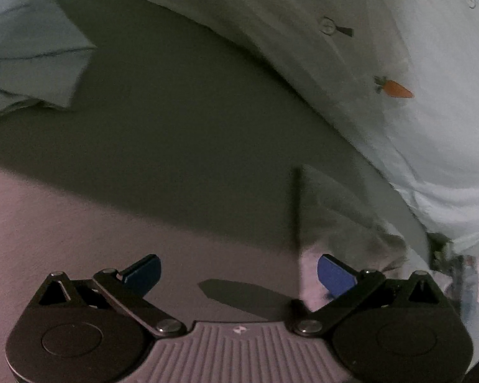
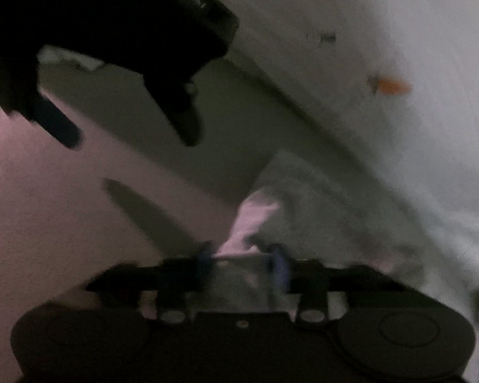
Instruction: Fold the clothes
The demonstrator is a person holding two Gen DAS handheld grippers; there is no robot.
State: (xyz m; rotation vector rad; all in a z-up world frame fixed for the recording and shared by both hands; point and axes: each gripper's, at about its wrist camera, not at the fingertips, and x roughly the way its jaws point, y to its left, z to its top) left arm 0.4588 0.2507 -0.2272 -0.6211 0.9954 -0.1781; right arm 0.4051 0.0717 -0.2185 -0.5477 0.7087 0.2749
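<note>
A pale blue garment (image 1: 383, 63) with a small orange carrot print (image 1: 394, 89) hangs over the top and right of the left wrist view, throwing a dark shadow on the pink surface (image 1: 64, 217). My left gripper (image 1: 238, 276) is open just above that surface, with nothing between its blue pads (image 1: 333, 274). The right wrist view is blurred. There the same garment (image 2: 399, 143) fills the right side, and my right gripper (image 2: 244, 260) has its jaws close together with a pale fold of the garment's lower edge between the blue fingertips (image 2: 279, 266). The left gripper (image 2: 124, 127) shows dark at the upper left.
A folded pale part of the garment (image 1: 32, 73) lies at the left edge of the left wrist view. The pink surface (image 2: 48, 217) spreads to the left and front of both grippers. Something blurred sits at the garment's lower right corner (image 1: 456, 271).
</note>
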